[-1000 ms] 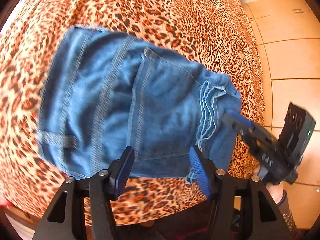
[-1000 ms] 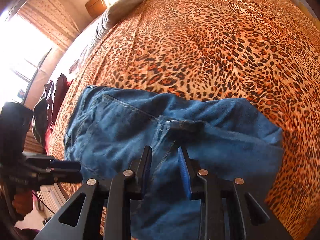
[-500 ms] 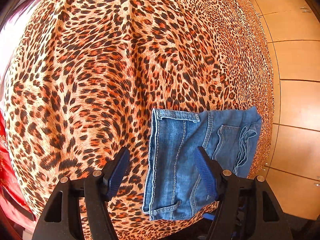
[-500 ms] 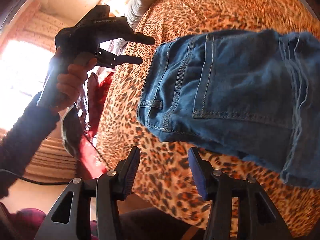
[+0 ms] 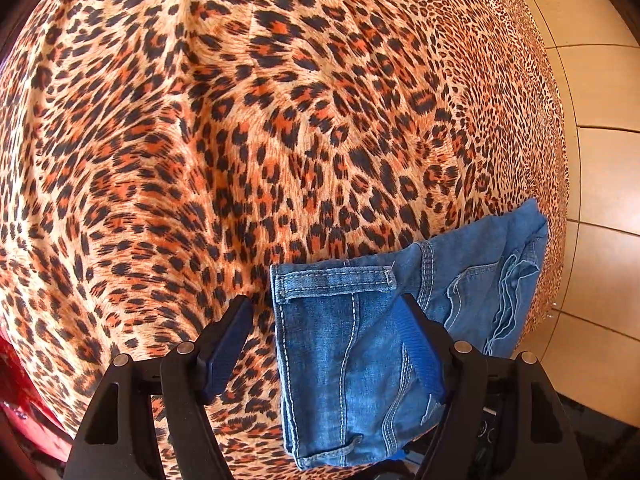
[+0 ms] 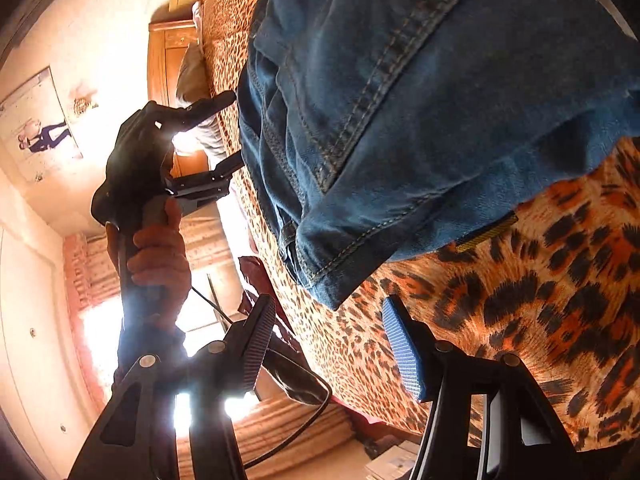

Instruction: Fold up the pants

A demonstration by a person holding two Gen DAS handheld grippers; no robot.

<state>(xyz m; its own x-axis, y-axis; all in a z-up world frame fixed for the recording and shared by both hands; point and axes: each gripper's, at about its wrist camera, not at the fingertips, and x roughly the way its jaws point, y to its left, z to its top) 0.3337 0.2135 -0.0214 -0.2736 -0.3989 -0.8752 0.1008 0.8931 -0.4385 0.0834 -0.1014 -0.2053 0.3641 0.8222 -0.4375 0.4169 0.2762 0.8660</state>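
Note:
The blue jeans (image 5: 360, 360) lie folded into a small stack near the corner of the leopard-print bedspread (image 5: 240, 140). My left gripper (image 5: 324, 344) hovers over the stack's waistband edge. Its jaws are opening, with denim below the gap and the pads pressing nothing. In the right wrist view, rolled sideways, the jeans (image 6: 400, 100) fill the top. My right gripper (image 6: 330, 340) sits just below their folded corner with its jaws opening and nothing between them. A hand (image 6: 160, 256) holds the left gripper (image 6: 236, 128), open at the stack's far edge.
Tiled floor (image 5: 600, 160) runs along the bed's right edge. Red cloth (image 5: 24, 400) hangs at the lower left. A wooden headboard (image 6: 160, 60), a pillow (image 6: 192, 76), a wall picture (image 6: 36, 124) and a loose black cable (image 6: 304, 420) show beyond the bed.
Both grippers have drawn back from the jeans and stand wider. The right one, nearly shut over the denim before, has rolled sideways and sunk beside the stack's corner. The left view has swung towards bare bedspread.

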